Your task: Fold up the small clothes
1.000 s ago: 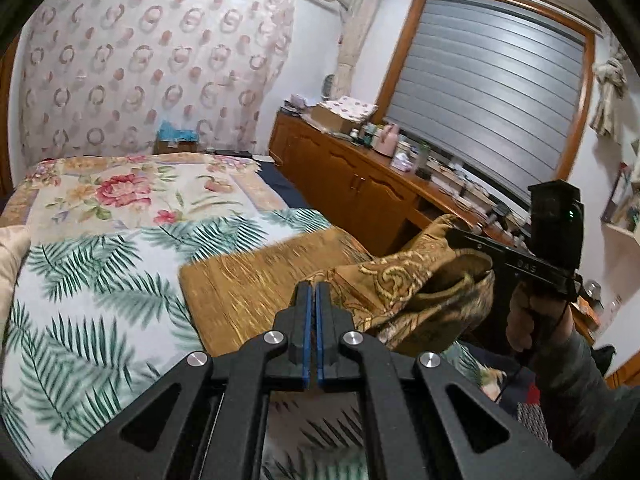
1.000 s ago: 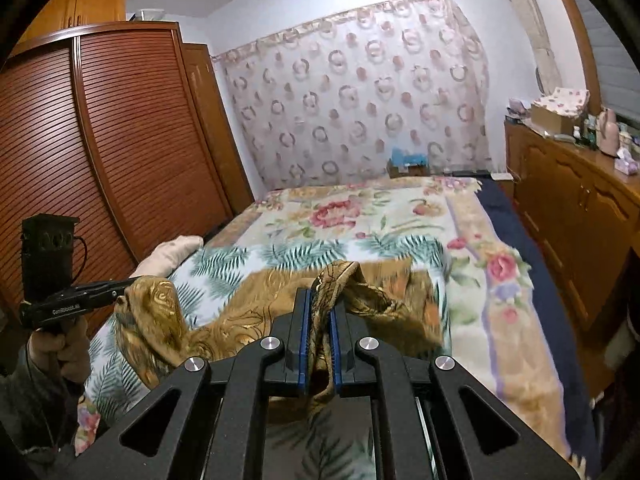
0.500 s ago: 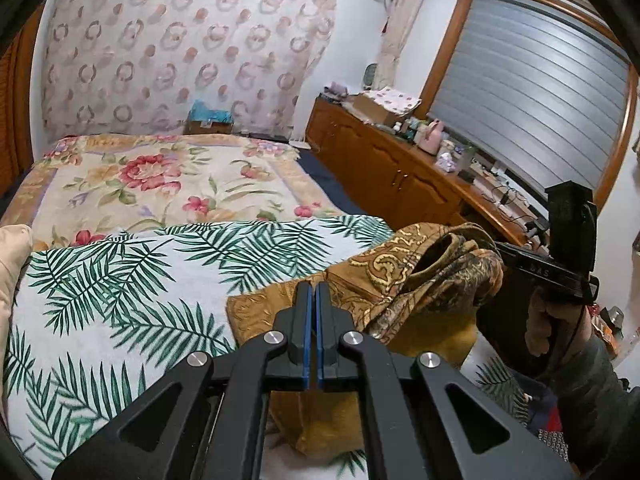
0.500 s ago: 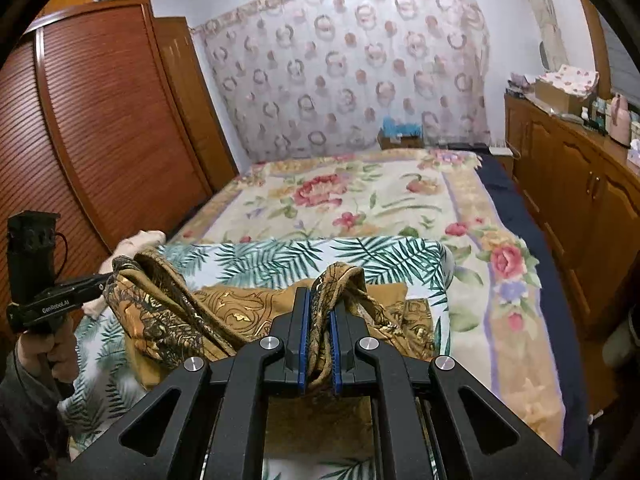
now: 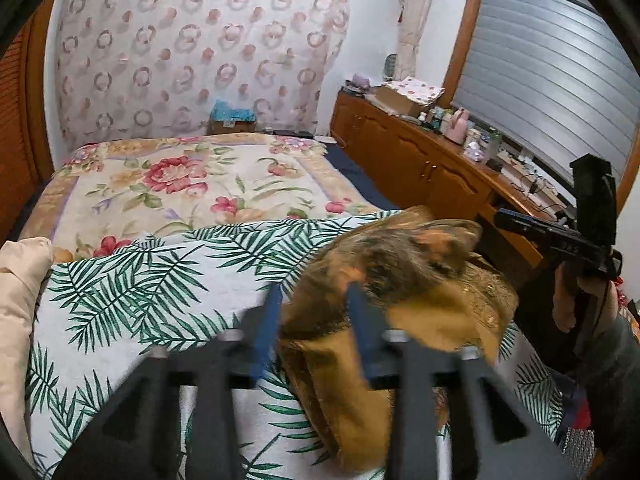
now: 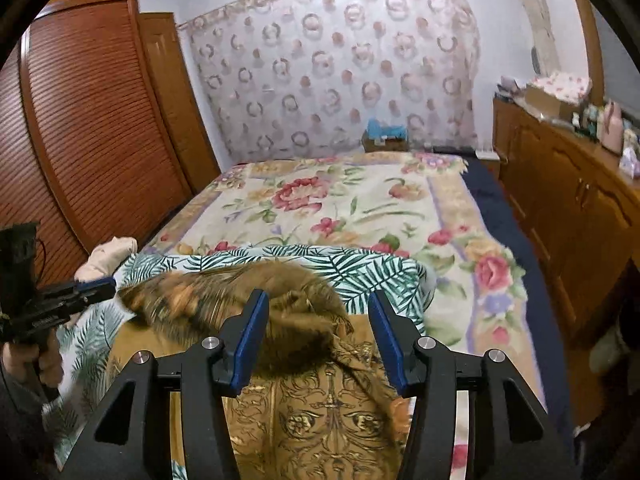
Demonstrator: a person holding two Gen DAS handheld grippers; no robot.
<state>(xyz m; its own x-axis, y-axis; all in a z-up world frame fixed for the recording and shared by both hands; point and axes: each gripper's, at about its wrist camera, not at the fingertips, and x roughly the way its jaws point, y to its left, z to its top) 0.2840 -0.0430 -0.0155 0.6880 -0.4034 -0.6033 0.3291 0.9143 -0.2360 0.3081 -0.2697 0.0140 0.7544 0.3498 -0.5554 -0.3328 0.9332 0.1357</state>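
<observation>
— On the palm-leaf sheet (image 5: 132, 280), what's lying there?
— A gold brocade garment (image 6: 320, 412), bunched and motion-blurred, on the sheet's near right part.
— Left gripper (image 5: 312, 320)?
— Jaws spread, cloth between them.
— Right gripper (image 6: 316, 340)?
— Wide apart too, over the fabric.

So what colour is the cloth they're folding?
The cloth is golden brown with ornate gold scroll patterns, clearest in the right wrist view.

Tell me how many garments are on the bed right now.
1: a gold-brown patterned garment on the palm-print sheet, between both open tongs, left and right. Others may lie out of view.
</observation>
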